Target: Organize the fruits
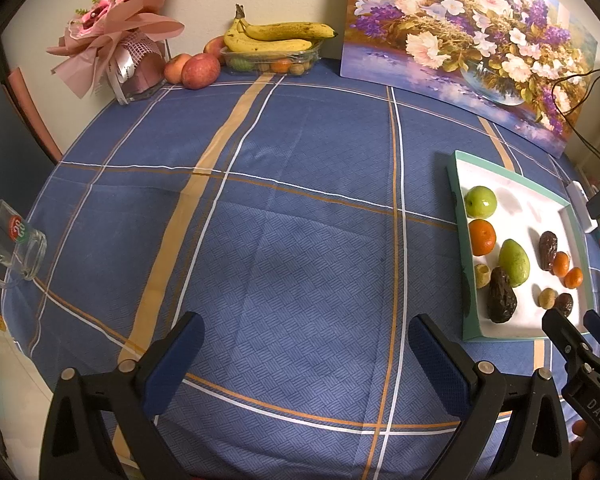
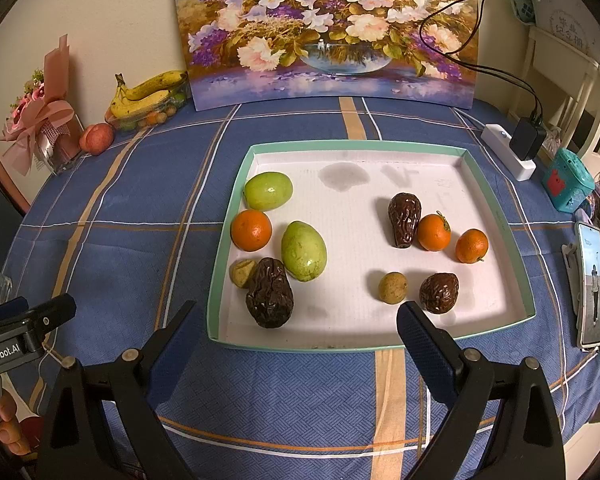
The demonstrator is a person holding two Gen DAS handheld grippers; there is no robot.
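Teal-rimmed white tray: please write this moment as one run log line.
teal-rimmed white tray: fruits mixed | left gripper: open, empty | right gripper: open, empty

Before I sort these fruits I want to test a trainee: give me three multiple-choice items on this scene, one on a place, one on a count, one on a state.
1. Where do the bananas lie?
A. inside the white tray
B. on a clear container by the back wall
C. beside the phone

2. How many orange fruits are in the white tray?
A. one
B. three
C. five

3. How does the right gripper stand?
A. open, holding nothing
B. shut on a date
C. shut on an orange

Answers: 1 B, they rest atop the clear container near the wall. 2 B, one at the left, two at the right. 3 A, its fingers are spread with nothing between them.
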